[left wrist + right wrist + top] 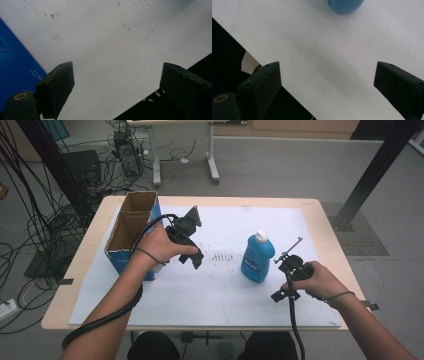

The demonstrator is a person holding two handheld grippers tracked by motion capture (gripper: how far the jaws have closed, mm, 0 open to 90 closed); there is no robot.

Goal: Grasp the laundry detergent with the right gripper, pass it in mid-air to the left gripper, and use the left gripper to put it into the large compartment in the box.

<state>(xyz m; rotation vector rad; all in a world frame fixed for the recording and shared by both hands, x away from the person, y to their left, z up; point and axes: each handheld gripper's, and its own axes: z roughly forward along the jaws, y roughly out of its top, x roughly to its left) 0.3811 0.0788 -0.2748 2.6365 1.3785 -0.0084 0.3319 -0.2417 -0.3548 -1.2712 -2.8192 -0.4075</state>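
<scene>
Blue bottle (pixel 257 257) with its white cap stands upright on the white sheet (pixel 220 290) that covers the table (pixel 330 240), and serves here as the landmark. Just right of the bottle and a little nearer the person, the right gripper (pixel 327 82) hovers with its jaws spread wide and nothing between them; in its own view the bottle's rounded base (pixel 345 5) lies just ahead. Well left of the bottle, the left gripper (pixel 117 85) is likewise spread and empty, close beside the open cardboard box (pixel 131 227). The step in hand looks like the approach: next, the right gripper would need to swing toward the bottle and close around its body. Bare sheet lies between bottle and box, while the table's near edge runs close behind the right gripper.
</scene>
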